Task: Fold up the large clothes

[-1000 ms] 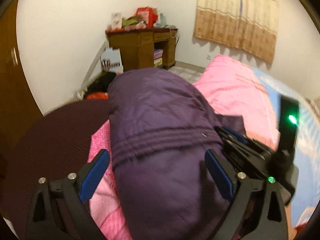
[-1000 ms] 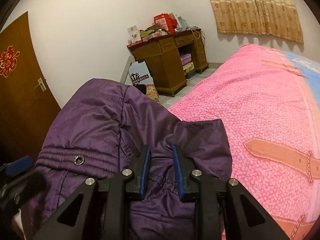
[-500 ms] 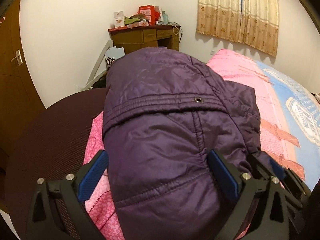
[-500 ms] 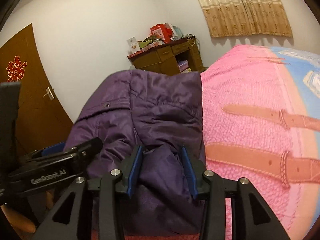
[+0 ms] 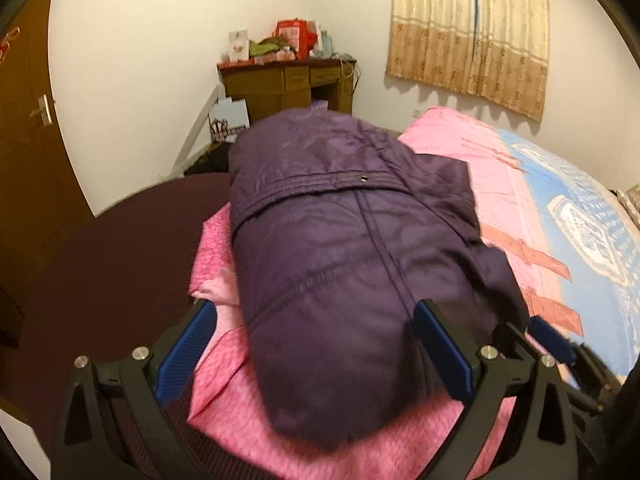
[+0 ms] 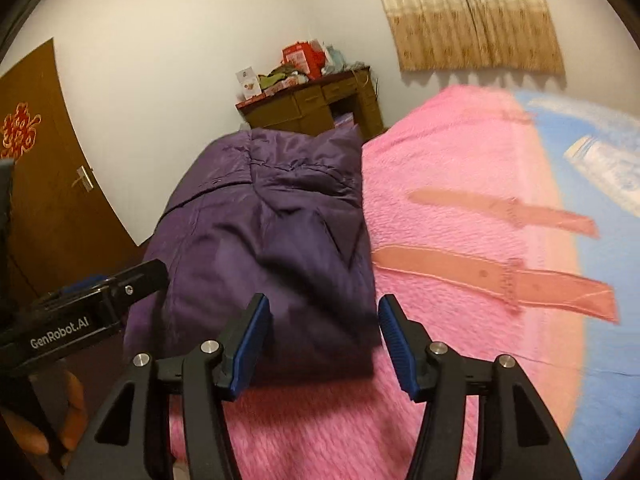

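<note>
two tongs, left tongs and right tongs, gape over one purple jacket.

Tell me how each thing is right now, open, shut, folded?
Puffy purple quilted jacket: folded into a bundle, lying on the pink bedspread.
Left gripper: open, holding nothing.
Right gripper: open, holding nothing.
Brown wooden door: shut.
Beige patterned curtain: drawn shut.

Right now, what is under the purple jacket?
The jacket lies folded on a pink blanket that shows around its near end and right side. Whatever lies directly beneath the jacket is covered.
</note>
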